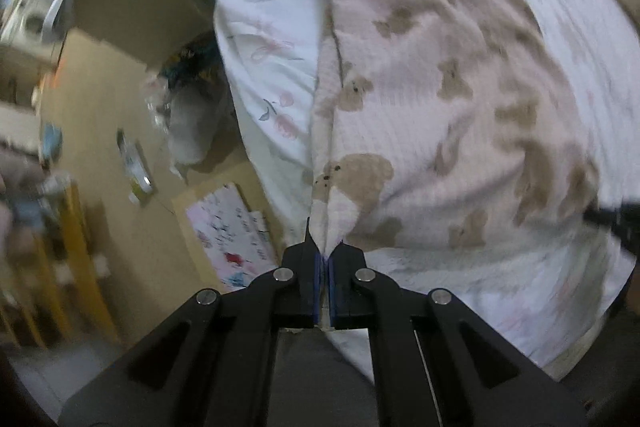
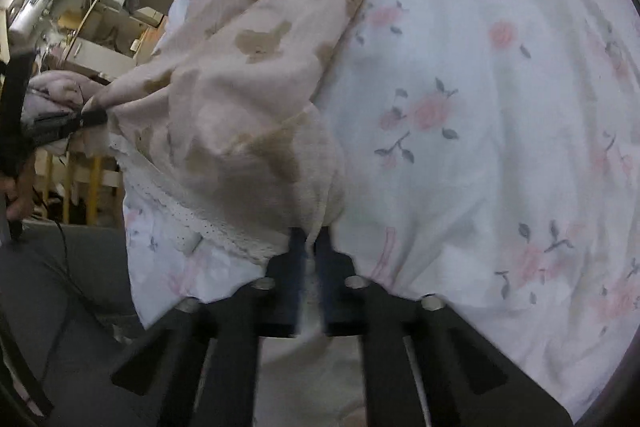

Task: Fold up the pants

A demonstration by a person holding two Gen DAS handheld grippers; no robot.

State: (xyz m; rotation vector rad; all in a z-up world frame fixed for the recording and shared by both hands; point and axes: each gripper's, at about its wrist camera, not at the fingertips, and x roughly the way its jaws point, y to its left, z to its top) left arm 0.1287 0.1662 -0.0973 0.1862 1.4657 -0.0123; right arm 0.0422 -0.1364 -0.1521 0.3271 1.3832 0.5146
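The bear-print pants (image 1: 420, 75) lie on the floral bed sheet (image 2: 480, 107), near the bed's edge, with their near end lifted. Judging by the rumpled single spread, folding has barely begun: the fold over and the flattening remain. The left tongs (image 1: 324, 259) are pinched tight on one corner of cloth; the right tongs (image 2: 310, 247) are clamped on the other corner.
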